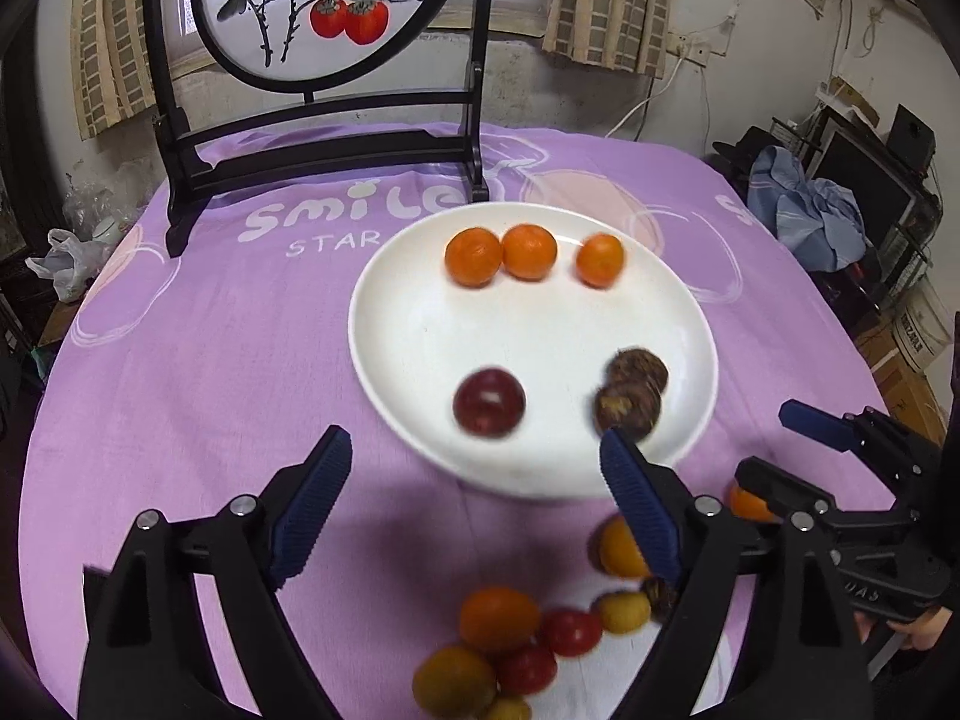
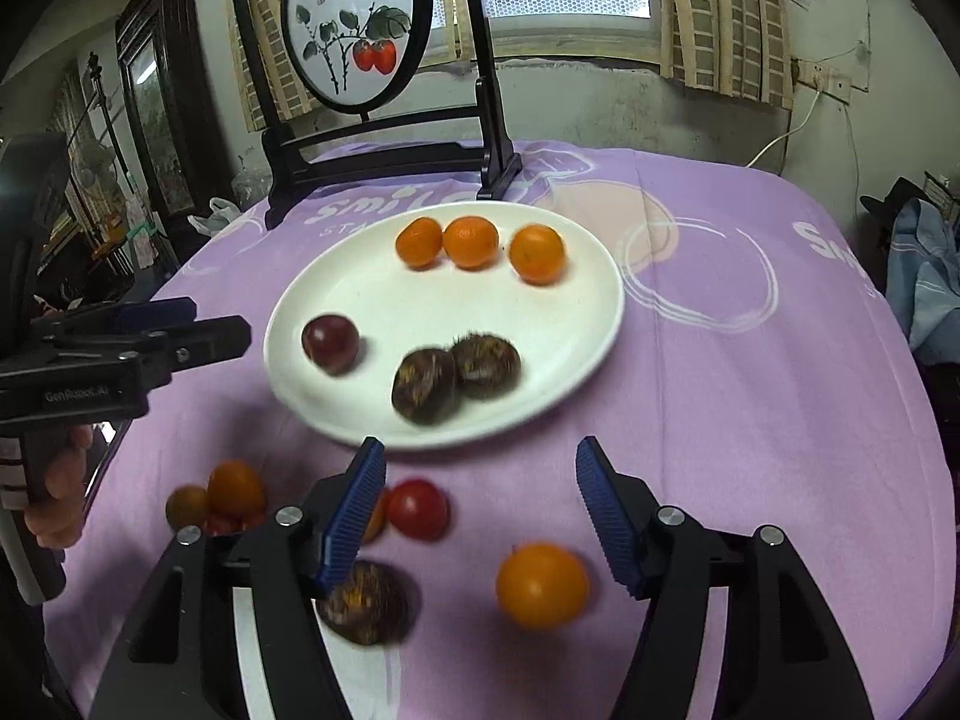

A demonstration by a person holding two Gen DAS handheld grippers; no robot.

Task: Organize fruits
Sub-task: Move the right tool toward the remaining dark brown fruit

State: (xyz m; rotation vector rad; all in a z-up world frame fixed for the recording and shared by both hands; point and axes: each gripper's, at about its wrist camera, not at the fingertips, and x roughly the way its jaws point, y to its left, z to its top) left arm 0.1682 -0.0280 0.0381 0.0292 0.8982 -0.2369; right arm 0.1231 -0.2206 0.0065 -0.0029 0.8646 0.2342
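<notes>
A white plate (image 1: 480, 324) (image 2: 420, 300) lies on the purple cloth. On it are three oranges (image 1: 528, 252) (image 2: 471, 242) along the far side, a dark red plum (image 1: 489, 402) (image 2: 330, 343) and two brown spiky fruits (image 1: 630, 396) (image 2: 456, 375) near the front. Loose fruits lie on the cloth in front of the plate: an orange (image 2: 542, 585), a red tomato (image 2: 418, 509), a brown fruit (image 2: 363, 600) and a mixed cluster (image 1: 498, 642) (image 2: 222, 498). My left gripper (image 1: 474, 444) (image 2: 219, 318) hangs open at the plate's near edge, holding nothing. My right gripper (image 2: 480, 450) (image 1: 768, 444) is open too, above the loose fruits.
A dark wooden stand with a round painted screen (image 1: 324, 138) (image 2: 390, 138) stands on the far side of the table. The cloth's edge drops off at the right, where clothes and boxes (image 1: 810, 210) are piled. A hand (image 2: 57, 498) holds the left gripper's handle.
</notes>
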